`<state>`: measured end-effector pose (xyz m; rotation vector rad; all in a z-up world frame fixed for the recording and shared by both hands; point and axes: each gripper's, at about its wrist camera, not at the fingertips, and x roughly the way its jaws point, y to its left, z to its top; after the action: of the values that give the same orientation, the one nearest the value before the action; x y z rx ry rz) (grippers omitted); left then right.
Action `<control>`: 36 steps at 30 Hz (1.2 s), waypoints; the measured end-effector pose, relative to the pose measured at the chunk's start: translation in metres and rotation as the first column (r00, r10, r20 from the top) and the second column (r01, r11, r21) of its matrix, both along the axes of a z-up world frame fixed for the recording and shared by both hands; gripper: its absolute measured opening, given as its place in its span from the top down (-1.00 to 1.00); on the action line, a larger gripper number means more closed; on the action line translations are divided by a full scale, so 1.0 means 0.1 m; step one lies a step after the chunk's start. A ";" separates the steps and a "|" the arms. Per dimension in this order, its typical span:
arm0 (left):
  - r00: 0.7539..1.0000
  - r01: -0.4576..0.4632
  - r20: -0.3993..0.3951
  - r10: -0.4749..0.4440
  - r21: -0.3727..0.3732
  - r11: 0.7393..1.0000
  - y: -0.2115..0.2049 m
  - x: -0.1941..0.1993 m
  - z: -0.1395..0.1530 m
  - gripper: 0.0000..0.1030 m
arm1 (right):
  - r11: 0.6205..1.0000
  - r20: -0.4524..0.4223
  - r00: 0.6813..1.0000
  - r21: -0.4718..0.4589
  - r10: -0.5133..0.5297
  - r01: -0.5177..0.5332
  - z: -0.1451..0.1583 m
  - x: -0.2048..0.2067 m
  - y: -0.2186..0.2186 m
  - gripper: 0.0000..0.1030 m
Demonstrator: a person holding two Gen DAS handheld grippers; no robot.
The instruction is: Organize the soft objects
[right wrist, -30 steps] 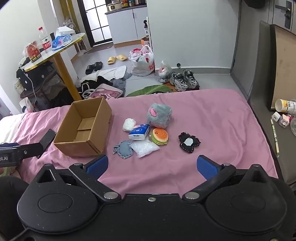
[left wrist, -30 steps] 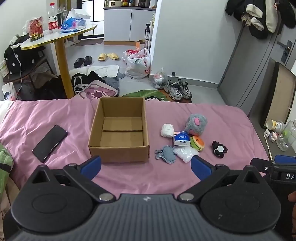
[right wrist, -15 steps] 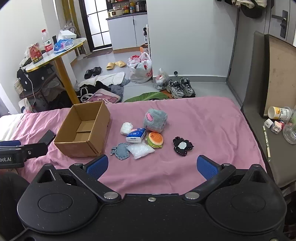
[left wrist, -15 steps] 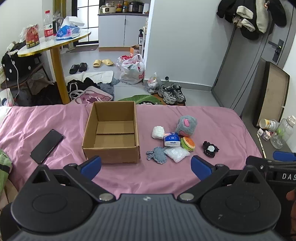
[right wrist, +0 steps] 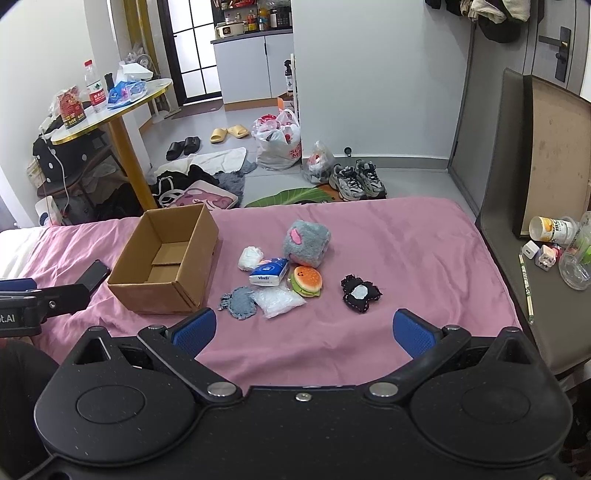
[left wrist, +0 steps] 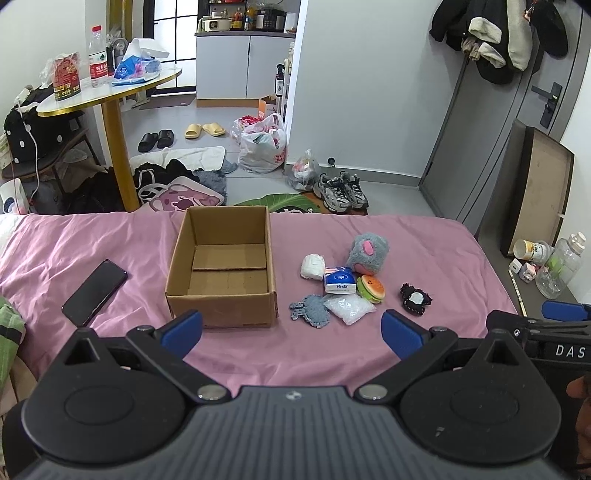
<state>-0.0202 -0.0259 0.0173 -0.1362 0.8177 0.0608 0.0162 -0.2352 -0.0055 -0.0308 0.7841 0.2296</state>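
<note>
Lived-in home bedroom; pink-sheeted bed (left wrist: 369,354), shoes (left wrist: 341,192), hung coats (left wrist: 498,33)

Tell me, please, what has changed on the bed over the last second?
Both cameras drew back and up; nothing was grasped or released. The left gripper and right gripper stay open and empty. The cardboard box, still empty, the phone and the soft toys beside the grey plush lie unmoved.

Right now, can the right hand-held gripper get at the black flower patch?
Probably yes: the right hand-held gripper is open, and only bare pink sheet lies before the black flower patch.
</note>
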 end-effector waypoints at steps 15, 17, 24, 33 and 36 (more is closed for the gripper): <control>1.000 0.000 0.003 0.000 -0.003 1.000 0.03 -0.01 0.03 -0.99 | 1.000 0.000 1.000 0.002 -0.003 0.003 0.02 0.01 -0.02 -1.00; 1.000 0.002 0.003 -0.002 -0.002 1.000 0.03 -0.01 0.03 -0.99 | 1.000 0.001 1.000 0.001 -0.003 0.003 0.03 0.01 -0.03 -1.00; 1.000 0.000 0.002 0.000 0.000 1.000 0.02 -0.01 0.03 -0.99 | 1.000 0.001 1.000 0.002 -0.002 0.002 0.03 0.01 -0.03 -1.00; 1.000 -0.001 -0.001 0.001 -0.002 1.000 0.01 -0.01 0.02 -0.99 | 1.000 0.000 1.000 0.002 -0.001 0.001 0.03 0.00 -0.02 -1.00; 1.000 -0.001 0.000 0.001 -0.003 1.000 0.01 0.00 0.02 -0.99 | 1.000 0.001 1.000 0.001 -0.001 0.001 0.03 0.00 -0.02 -1.00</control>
<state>-0.0206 -0.0250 0.0194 -0.1399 0.8180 0.0605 0.0163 -0.2374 -0.0023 -0.0293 0.7830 0.2296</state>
